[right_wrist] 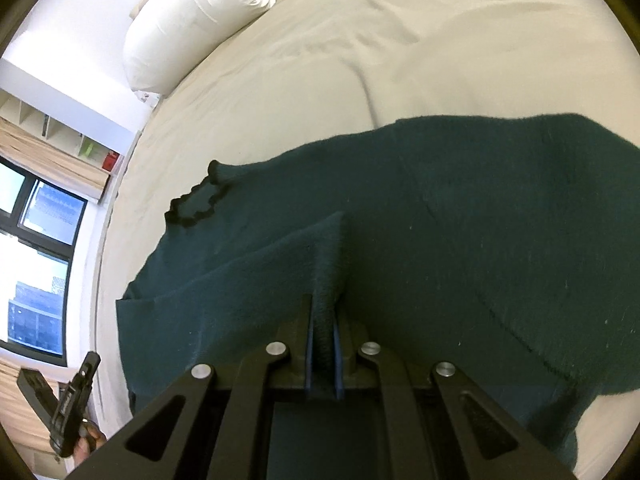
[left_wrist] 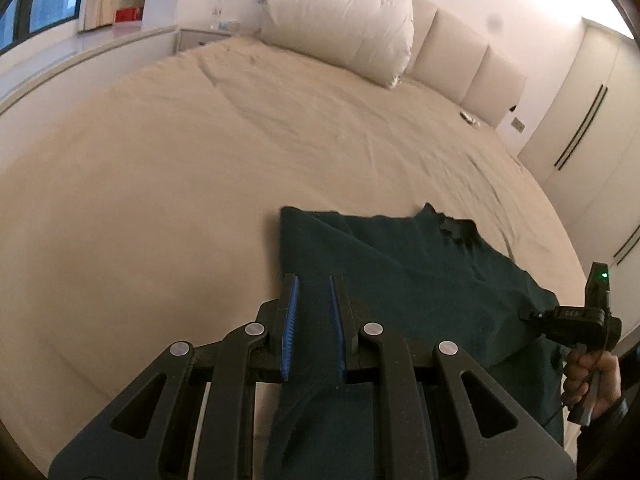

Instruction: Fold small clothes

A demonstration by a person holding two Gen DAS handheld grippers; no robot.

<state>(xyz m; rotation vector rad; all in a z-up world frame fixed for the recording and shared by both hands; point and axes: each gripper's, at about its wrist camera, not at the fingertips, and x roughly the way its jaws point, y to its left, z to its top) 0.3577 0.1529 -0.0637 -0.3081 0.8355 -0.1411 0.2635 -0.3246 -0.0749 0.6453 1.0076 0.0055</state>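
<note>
Gripping one edge of the dark green garment [left_wrist: 400, 280], the left gripper [left_wrist: 314, 320] has its blue pads [left_wrist: 291, 312] drawn nearly together with a band of cloth running between them and hanging down below the jaws, so that side of the fabric is raised off the bed [left_wrist: 200, 180] rather than lying flat. Most of the garment is spread on the sheet near the bed's close edge, its scalloped neckline [right_wrist: 196, 204] toward the pillow [left_wrist: 340, 20] (the far end of the bed is otherwise bare sheet). To the right, the right gripper [right_wrist: 323, 344] has its jaws closed on a pinched ridge of the same cloth, which stands up between the pads and pulls a crease across the body. A two-point hold like this probably serves to carry one part over the rest and make a fold; the matching lift should keep the edge straight. No fold looks finished yet.
</note>
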